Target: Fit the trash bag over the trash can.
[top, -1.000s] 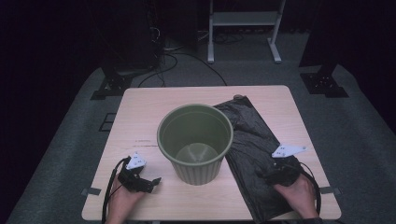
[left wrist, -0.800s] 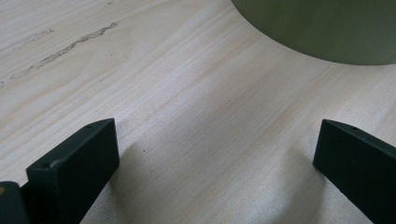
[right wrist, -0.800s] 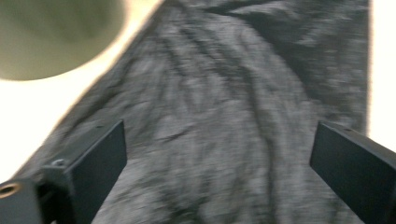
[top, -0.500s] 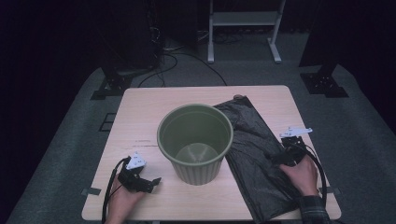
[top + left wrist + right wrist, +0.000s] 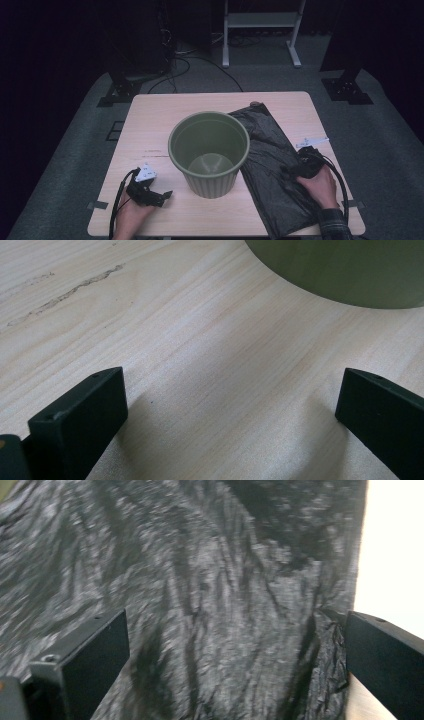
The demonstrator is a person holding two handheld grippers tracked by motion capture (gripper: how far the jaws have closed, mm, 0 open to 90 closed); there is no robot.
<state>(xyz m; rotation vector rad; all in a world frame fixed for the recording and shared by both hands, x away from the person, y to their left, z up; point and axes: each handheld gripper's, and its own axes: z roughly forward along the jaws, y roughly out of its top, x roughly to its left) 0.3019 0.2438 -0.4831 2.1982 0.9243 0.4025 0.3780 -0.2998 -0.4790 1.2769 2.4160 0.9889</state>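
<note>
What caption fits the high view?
Open right gripper on a black bag beside a green bin.

Bin [image 5: 209, 152] mid table [image 5: 150, 115], bag [image 5: 272, 165] flat just right, touching bin.

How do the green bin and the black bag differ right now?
The green bin stands upright and rigid near the table's middle; the black bag lies flat and crinkled beside it. The bin is pale green, the bag glossy black. The right gripper sits open over the bag; the left gripper rests open on bare wood short of the bin. Both sit on the table.
</note>
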